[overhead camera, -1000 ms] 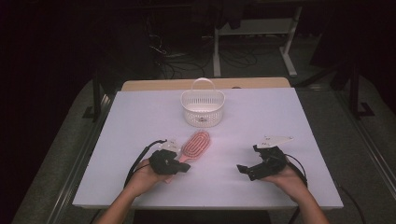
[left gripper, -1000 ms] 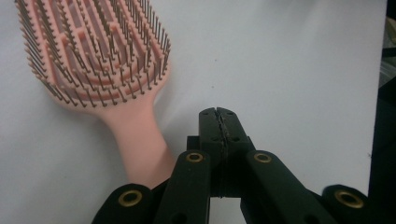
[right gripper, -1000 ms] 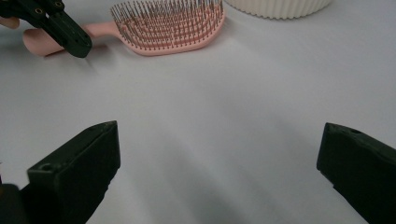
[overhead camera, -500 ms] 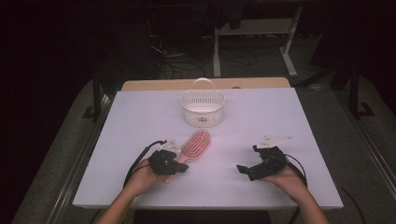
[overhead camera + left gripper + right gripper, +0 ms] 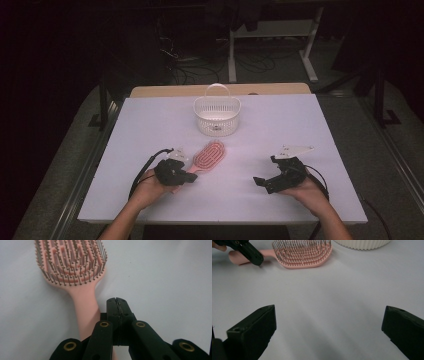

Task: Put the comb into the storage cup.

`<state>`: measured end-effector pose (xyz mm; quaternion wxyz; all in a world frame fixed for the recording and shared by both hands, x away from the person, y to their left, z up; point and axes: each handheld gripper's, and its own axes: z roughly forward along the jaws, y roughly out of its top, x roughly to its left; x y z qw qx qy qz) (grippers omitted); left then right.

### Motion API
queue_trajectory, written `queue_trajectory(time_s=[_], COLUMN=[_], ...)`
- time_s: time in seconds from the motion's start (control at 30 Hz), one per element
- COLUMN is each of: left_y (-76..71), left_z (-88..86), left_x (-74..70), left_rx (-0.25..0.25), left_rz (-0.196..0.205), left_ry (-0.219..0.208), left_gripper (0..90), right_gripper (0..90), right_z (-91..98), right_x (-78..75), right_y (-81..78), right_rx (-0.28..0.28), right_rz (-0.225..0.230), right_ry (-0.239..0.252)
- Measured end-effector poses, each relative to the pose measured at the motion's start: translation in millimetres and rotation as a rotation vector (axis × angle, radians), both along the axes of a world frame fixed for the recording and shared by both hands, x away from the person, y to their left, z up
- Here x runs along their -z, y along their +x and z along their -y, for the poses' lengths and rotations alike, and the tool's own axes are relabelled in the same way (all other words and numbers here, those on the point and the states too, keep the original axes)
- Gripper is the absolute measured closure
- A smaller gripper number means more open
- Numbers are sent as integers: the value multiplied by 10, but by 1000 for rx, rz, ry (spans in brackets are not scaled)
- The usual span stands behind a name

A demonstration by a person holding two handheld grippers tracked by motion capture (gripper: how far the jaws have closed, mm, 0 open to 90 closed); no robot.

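A pink paddle hairbrush [image 5: 210,155] lies bristles up on the white table [image 5: 150,125], its handle pointing toward the person. My left gripper [image 5: 192,179] is shut, with nothing between its jaws. In the left gripper view its closed tips [image 5: 117,302] sit just right of the brush handle [image 5: 86,312], which runs under the gripper's body. My right gripper [image 5: 266,171] rests low over bare table to the right and stands wide open with nothing between its fingers [image 5: 257,330]. The right gripper view looks across at the hairbrush [image 5: 304,252] and the left gripper [image 5: 259,262].
A white slatted basket [image 5: 217,117] with a handle stands behind the brush at the middle of the table; its ribbed wall [image 5: 362,243] shows in the right gripper view. Dark floor, cables and a desk frame [image 5: 272,35] lie beyond the far edge.
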<state>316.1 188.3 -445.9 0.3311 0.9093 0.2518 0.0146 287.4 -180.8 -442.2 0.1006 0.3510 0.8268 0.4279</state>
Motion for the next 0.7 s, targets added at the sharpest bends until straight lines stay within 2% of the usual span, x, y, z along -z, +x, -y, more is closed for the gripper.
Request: queue_trajectory(time_s=[0.5,0.7], left_y=[83,105], left_z=[-215,-265], left_x=[-18,-13], left_rx=[-66,-79], left_rz=[27,27], left_ry=[15,9], left_gripper=[900,900], right_gripper=[0,0], right_z=[-3,-6], right_x=[2,4], right_y=[5,5], right_rx=[-2,-3], right_rz=[-2,-2], right_ry=[1,-1])
